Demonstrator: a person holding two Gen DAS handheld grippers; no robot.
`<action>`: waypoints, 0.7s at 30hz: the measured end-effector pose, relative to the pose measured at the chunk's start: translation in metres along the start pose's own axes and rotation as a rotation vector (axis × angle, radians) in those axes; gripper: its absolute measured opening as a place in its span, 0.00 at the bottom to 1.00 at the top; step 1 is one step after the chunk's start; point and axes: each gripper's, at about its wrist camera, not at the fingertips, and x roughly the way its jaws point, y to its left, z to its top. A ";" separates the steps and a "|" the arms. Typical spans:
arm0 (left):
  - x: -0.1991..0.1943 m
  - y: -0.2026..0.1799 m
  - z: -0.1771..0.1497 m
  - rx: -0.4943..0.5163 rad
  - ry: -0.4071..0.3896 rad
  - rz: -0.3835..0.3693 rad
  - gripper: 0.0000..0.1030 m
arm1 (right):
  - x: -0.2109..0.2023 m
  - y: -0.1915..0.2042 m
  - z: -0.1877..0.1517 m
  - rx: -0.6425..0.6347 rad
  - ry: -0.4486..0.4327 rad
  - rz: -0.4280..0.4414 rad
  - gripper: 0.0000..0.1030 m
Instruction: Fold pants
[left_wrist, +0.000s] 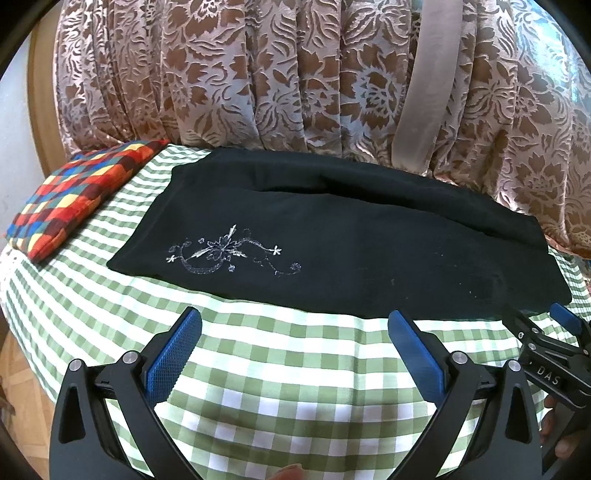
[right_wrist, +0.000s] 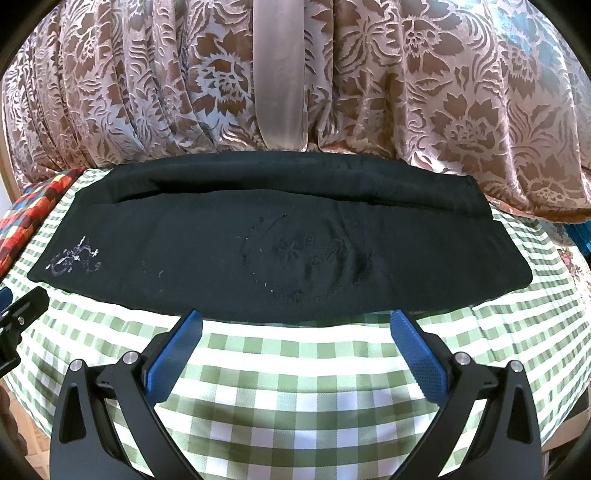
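Black pants (left_wrist: 332, 236) (right_wrist: 280, 240) lie folded lengthwise in a long strip across the green checked cloth (left_wrist: 277, 369) (right_wrist: 295, 376). A silver flower embroidery (left_wrist: 229, 251) (right_wrist: 74, 258) marks their left end. My left gripper (left_wrist: 295, 321) is open just short of the pants' near edge, holding nothing. My right gripper (right_wrist: 295, 321) is open too, its blue pads (right_wrist: 413, 347) just short of the same edge near a faint round embroidery (right_wrist: 306, 254). In the left wrist view the right gripper (left_wrist: 546, 332) shows at the far right by the pants' corner.
A multicoloured checked cushion (left_wrist: 70, 203) (right_wrist: 26, 221) lies at the left end of the cloth. A brown floral curtain (left_wrist: 295, 74) (right_wrist: 406, 92) hangs right behind the pants. The wooden floor (left_wrist: 18, 398) shows below the surface's left edge.
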 end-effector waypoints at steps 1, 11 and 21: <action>0.001 0.000 0.000 0.002 0.001 0.004 0.97 | 0.000 0.000 0.000 0.000 0.001 0.001 0.98; 0.021 0.039 -0.001 -0.091 0.091 -0.115 0.97 | 0.017 -0.056 -0.009 0.226 0.114 0.290 0.98; 0.050 0.138 0.004 -0.344 0.148 -0.055 0.97 | 0.026 -0.161 -0.015 0.513 0.153 0.268 0.98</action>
